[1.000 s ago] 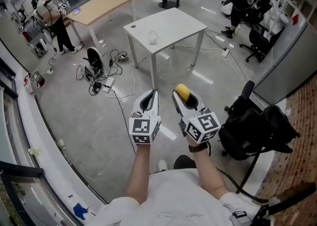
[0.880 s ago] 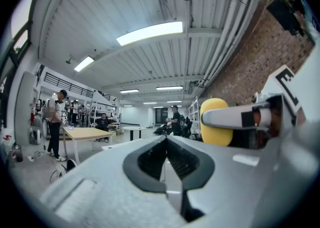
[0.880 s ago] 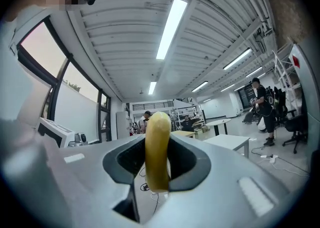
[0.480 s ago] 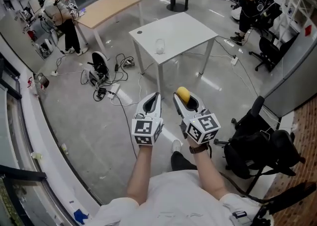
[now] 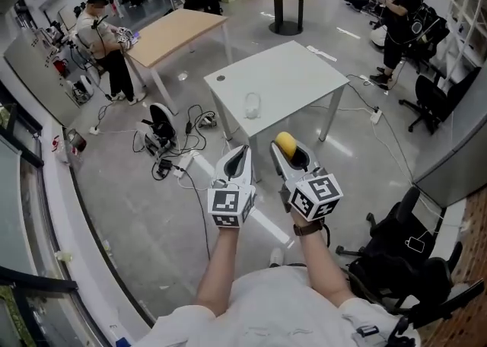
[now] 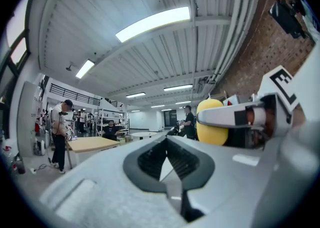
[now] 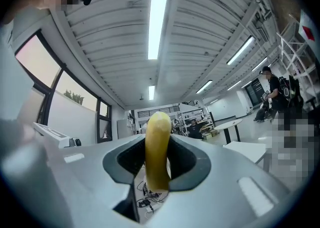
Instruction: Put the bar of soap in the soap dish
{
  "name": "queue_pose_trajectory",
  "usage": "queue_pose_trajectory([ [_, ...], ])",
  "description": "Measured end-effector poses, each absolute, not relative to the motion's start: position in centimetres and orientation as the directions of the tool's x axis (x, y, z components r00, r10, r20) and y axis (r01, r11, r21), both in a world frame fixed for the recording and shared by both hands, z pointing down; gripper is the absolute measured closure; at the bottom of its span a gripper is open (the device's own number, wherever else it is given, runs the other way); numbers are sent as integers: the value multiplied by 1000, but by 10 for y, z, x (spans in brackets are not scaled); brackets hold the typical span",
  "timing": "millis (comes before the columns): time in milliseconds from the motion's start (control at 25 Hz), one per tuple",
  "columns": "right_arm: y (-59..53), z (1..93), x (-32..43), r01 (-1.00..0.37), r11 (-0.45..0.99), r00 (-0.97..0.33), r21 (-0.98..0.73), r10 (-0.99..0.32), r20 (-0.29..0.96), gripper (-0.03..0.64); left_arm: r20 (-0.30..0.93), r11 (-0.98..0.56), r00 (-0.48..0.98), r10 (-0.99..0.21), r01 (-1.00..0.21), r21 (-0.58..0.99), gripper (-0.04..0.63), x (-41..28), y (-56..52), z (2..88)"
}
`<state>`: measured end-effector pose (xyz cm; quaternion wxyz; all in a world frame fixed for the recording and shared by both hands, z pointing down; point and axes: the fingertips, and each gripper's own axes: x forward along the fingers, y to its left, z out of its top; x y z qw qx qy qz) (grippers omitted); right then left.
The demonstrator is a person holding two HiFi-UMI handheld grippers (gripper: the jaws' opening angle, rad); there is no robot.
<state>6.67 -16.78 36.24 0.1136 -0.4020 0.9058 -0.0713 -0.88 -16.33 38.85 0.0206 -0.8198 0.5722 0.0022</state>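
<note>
The right grey gripper pinches the oval yellow bar of soap upright; the left grey gripper beside it is pressed together, empty. Beyond, a white square table bears a small clear object, possibly the dish.

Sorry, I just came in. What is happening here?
A person holds a gripper in each hand, out in front of the body. The right gripper has its fingers closed on a yellow bar of soap. The left gripper is shut and empty. Ahead stands a white table with a small clear object on it, possibly the soap dish.
</note>
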Motion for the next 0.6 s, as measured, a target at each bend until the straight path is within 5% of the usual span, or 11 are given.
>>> queue_pose_trajectory([
  [360,-228,407,52,-610,717,-738,-336,-669,-87,500,72,-269,268,-961,-963,-15,594,-20,-219,435],
  [600,-272,415,46,-583,739,-765,-338,-639,-79,500,31,-253,253,-967,-967,-12,594,-27,-270,434],
])
